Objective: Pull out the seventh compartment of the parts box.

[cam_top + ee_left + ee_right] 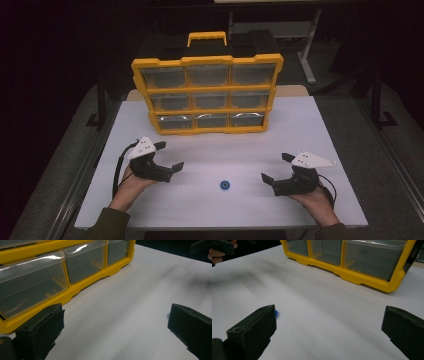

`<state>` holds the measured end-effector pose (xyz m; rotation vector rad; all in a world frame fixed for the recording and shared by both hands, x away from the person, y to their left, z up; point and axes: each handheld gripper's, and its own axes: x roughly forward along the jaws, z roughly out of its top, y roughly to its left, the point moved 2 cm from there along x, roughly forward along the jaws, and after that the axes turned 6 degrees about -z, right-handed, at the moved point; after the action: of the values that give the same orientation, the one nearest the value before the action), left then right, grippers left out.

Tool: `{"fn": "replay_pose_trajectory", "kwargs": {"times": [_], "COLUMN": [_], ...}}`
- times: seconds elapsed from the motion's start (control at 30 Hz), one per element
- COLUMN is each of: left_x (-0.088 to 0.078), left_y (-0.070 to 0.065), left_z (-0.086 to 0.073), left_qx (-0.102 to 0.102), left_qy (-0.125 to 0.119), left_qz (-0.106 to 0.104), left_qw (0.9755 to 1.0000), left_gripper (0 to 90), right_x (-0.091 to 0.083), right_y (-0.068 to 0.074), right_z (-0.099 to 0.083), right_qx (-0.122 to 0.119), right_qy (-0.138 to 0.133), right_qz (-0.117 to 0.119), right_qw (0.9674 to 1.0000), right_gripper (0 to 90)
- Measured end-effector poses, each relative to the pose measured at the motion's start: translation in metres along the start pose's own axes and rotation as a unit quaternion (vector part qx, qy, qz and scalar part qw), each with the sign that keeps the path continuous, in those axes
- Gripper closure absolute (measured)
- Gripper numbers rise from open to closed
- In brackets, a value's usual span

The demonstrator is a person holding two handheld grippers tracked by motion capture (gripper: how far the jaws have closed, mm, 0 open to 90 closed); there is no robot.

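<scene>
A white worktop (300,130) seen from above carries a yellow organiser (207,95) with nine clear drawers in three rows of three, standing upright at the far side, with a yellow handle on top. Nearer the person than the organiser, well apart from it and roughly in line with its middle column of drawers, lies a small blue disc (224,185), alone on the bare surface. The left hand-held gripper (171,155) hovers in front of the organiser's left end, jaws spread wide and holding nothing. The right hand-held gripper (276,167) sits in front of the organiser's right end, its jaws also wide apart and empty. The disc lies between the two, closer to the right one. In the right gripper view the disc (276,313) peeks out just beside one black jaw, with the organiser's bottom row of drawers (372,257) beyond.
</scene>
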<state>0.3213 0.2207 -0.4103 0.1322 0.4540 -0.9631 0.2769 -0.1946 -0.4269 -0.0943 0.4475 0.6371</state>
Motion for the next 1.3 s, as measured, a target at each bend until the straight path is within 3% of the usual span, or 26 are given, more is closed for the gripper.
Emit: {"fn": "replay_pose_trajectory", "kwargs": {"times": [0.5, 0.9, 1.3], "left_x": [0.009, 0.016, 0.021], "left_y": [0.005, 0.007, 0.009], "left_z": [0.001, 0.009, 0.012], "left_qx": [-0.008, 0.002, 0.0], "left_qy": [-0.004, 0.0, -0.009], "left_qz": [0.001, -0.003, -0.002], "left_qw": [1.0, 1.0, 1.0], "left_gripper": [0.0, 0.0, 0.0], "right_x": [0.0, 0.0, 0.0], "right_y": [0.0, 0.0, 0.0], "right_z": [0.0, 0.0, -0.001], "right_qx": [0.003, 0.002, 0.006], "right_qy": [0.001, 0.0, 0.004], "right_qz": [0.001, 0.001, 0.001], "right_qw": [1.0, 1.0, 1.0], "right_gripper": [0.0, 0.0, 0.0]}}
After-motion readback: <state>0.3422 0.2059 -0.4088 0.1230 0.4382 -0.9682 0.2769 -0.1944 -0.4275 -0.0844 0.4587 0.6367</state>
